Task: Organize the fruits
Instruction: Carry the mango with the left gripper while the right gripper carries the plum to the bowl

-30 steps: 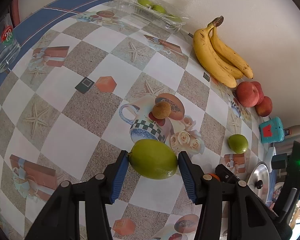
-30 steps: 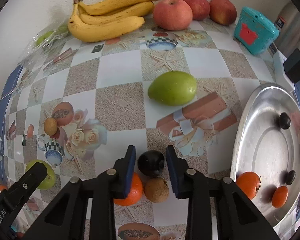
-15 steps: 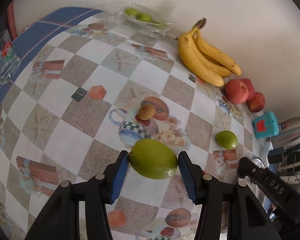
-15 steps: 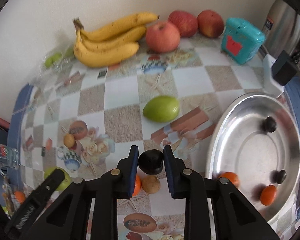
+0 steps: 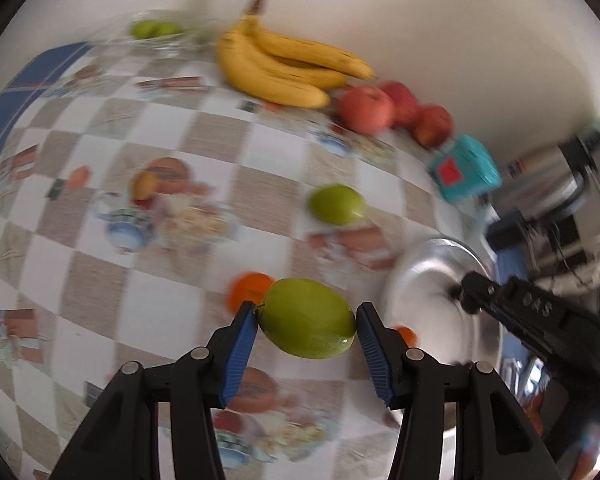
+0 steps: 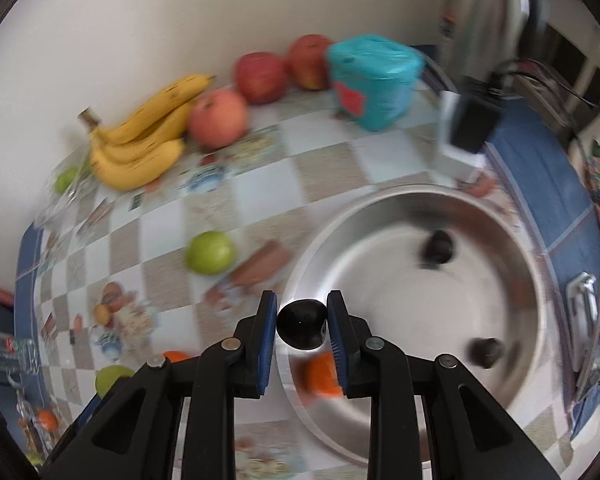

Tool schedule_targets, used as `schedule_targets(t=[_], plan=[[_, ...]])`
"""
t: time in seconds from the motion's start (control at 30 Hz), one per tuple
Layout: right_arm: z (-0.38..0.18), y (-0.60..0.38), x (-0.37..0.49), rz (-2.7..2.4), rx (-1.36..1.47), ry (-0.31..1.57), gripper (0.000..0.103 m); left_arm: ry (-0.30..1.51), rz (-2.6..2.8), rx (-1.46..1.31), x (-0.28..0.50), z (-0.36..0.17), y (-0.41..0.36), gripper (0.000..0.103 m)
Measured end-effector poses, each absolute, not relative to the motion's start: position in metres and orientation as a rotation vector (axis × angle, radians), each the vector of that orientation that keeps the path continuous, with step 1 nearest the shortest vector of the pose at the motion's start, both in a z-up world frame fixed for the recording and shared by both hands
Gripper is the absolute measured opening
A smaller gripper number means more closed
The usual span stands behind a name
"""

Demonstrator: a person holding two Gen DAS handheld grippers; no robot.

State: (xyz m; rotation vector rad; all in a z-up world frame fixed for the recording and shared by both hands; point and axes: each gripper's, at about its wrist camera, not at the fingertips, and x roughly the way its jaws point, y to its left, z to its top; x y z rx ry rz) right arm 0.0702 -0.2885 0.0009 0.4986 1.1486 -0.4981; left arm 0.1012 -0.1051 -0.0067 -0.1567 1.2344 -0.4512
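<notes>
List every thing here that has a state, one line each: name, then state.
Left tool: shut on the large green fruit, held above the table.
Right tool: shut on the small dark round fruit, over the rim of the round steel tray.
Round steel tray: holds two dark fruits and an orange one.
Second green fruit: lying loose on the checked tablecloth.

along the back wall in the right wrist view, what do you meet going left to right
bananas → pale peach-coloured apple → red apple → second red apple → teal box → metal flask
</notes>
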Motion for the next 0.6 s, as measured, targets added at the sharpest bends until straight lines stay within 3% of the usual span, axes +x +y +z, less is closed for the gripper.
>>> schedule_targets(t=[0.6], plan=[[0.020, -0.374, 0.012, -0.618, 0.616, 1.088, 0.027, 1.244, -0.652, 0.063, 0.036, -0.010, -0.206, 0.054]])
